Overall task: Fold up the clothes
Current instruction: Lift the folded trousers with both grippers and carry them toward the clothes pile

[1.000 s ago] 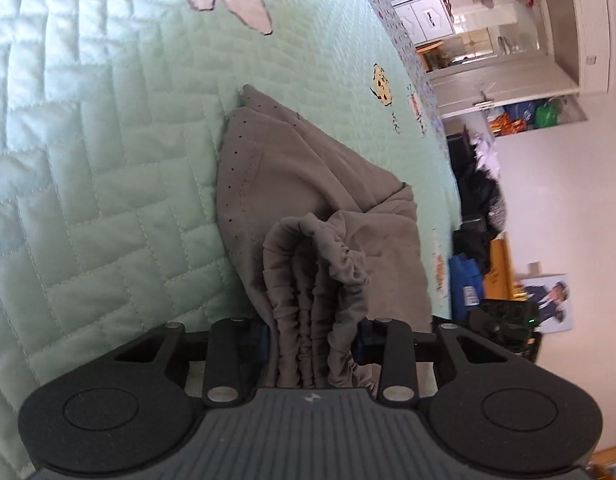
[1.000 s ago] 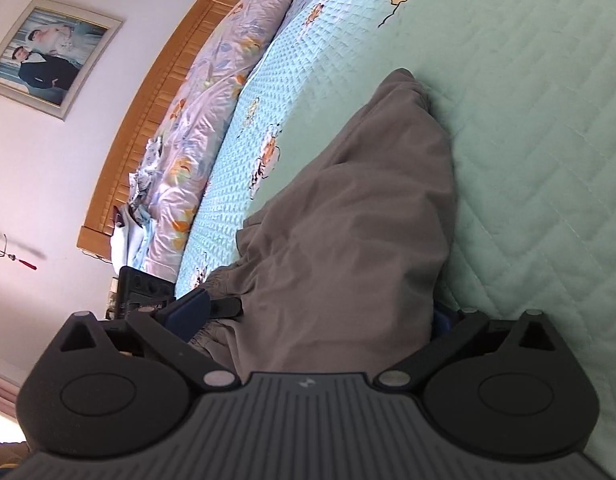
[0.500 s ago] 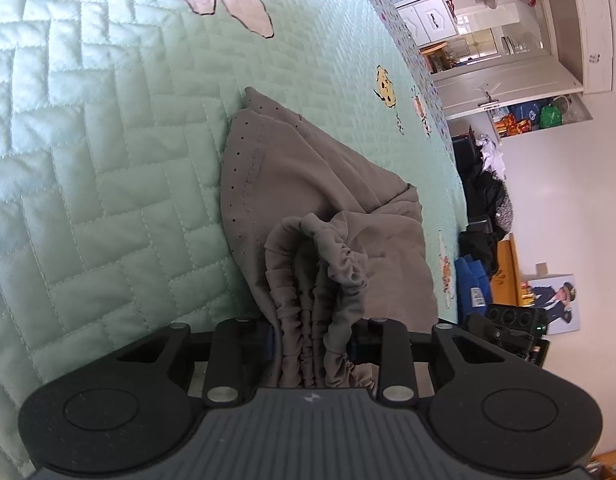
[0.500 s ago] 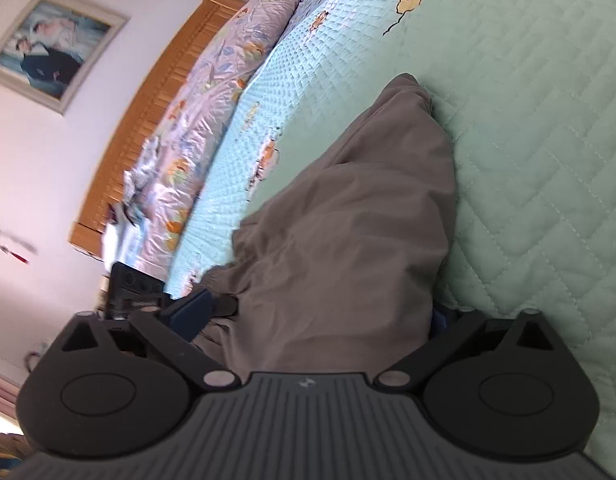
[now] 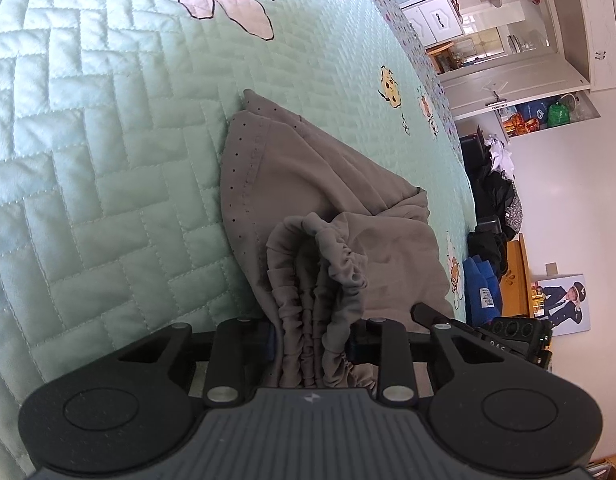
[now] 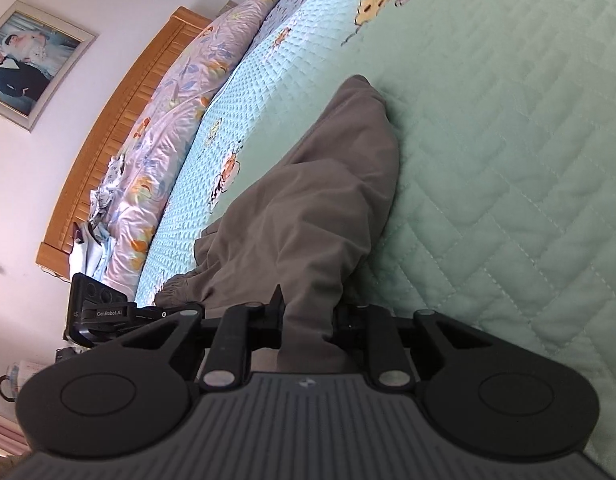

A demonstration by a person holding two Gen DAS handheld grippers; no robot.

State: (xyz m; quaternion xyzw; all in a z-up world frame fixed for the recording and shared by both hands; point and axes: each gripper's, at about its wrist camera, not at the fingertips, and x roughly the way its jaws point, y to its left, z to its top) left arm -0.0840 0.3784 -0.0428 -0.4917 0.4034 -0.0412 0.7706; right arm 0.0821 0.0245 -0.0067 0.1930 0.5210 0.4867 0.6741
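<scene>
Grey-brown pants (image 5: 308,184) lie on a mint-green quilted bedspread (image 5: 88,152). My left gripper (image 5: 312,340) is shut on the gathered elastic waistband (image 5: 327,280), which bunches up between its jaws. My right gripper (image 6: 308,320) is shut on a fold of the same pants (image 6: 308,200), whose fabric runs away from it toward a far corner (image 6: 359,84). The other gripper (image 6: 104,312) shows at the left of the right wrist view, beside the waistband.
A wooden headboard (image 6: 120,128) and a floral duvet (image 6: 176,92) lie at the far left in the right wrist view. The left wrist view shows the bed's edge, dark clothes (image 5: 495,200), a blue item (image 5: 479,288) and white cabinets (image 5: 507,40) beyond.
My right gripper has closed from wide open onto a fold of the pants. The left gripper keeps its hold on the waistband and has barely moved.
</scene>
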